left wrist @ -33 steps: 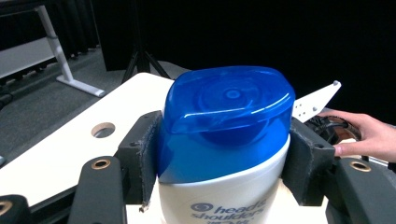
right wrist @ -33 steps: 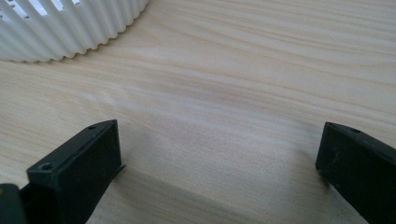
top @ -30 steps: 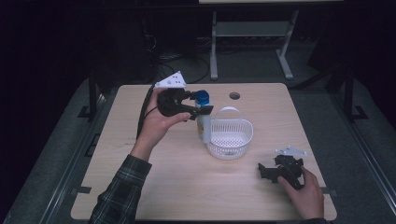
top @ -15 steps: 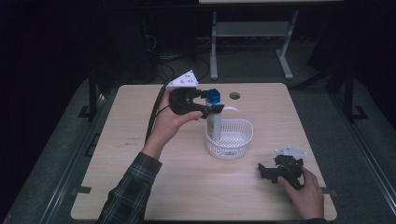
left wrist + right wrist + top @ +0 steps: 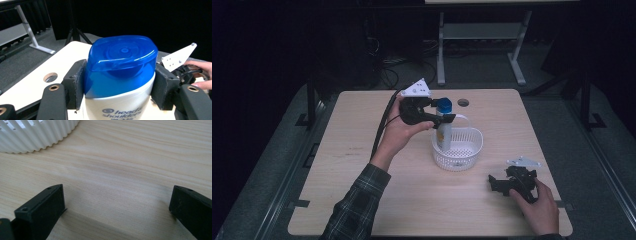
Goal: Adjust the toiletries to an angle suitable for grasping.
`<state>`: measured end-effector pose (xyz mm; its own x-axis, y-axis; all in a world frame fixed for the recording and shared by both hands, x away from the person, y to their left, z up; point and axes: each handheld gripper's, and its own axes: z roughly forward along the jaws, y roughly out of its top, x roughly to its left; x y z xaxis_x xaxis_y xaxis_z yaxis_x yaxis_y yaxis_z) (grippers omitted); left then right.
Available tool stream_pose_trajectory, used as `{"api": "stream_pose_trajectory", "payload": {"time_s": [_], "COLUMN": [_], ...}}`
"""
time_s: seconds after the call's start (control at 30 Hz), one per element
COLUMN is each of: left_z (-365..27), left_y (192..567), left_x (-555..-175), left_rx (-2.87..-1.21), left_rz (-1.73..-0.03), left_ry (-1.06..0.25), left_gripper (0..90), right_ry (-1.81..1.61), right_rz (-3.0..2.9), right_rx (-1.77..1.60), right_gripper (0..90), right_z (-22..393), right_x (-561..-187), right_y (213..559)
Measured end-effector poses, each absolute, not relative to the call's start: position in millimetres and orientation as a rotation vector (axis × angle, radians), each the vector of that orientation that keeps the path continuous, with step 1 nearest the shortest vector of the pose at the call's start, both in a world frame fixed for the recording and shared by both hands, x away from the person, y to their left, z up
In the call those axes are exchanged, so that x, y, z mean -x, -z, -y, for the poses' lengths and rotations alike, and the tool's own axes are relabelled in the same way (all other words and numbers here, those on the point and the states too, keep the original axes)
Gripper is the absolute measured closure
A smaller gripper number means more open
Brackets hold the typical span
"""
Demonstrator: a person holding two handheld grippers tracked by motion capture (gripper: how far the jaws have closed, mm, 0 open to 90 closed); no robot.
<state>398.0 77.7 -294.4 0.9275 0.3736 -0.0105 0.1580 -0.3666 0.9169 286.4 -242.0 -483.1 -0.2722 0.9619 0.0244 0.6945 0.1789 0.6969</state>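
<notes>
Nearest us, the right tool point(image 5: 498, 183) rested on the table point(image 5: 362, 200) in the person's right hand point(image 5: 537, 212), jaws spread wide with bare wood between them, the basket's ribbed wall just ahead in the right gripper view. Mid-table, we noted the white slotted basket point(image 5: 469, 150). The shampoo bottle point(image 5: 443, 131) stood upright, its lower part inside the basket. The left tool point(image 5: 441, 111) gripped it just below the blue cap point(image 5: 120, 62), pads point(image 5: 78, 82) pressed against both sides. Beyond, a hole point(image 5: 463, 102) in the tabletop.
</notes>
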Motion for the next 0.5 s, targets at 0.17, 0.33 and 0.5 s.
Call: {"api": "stream_pose_trajectory", "payload": {"time_s": [0.17,0.33,0.5], "left_z": [-77.3,-77.5,-77.7], "left_y": [302.9,309.1,316.1], "left_x": [-399.8,-401.6,-402.8], "left_rx": [-1.958,-1.958,-1.968], "left_rz": [-0.4,-0.407,-0.411], "left_ry": [-0.232,-0.224,-0.225], "left_gripper": [37.0,37.0,37.0], "right_ry": [-0.85,-0.85,-0.85], "right_rz": [-2.039,-2.039,-2.039], "right_rx": [-1.558,-1.558,-1.558], "right_gripper": [0.0,0.0,0.0], "right_z": [242.0,242.0,242.0], "right_x": [-286.4,-286.4,-286.4], "right_y": [483.0,483.1,483.0]}}
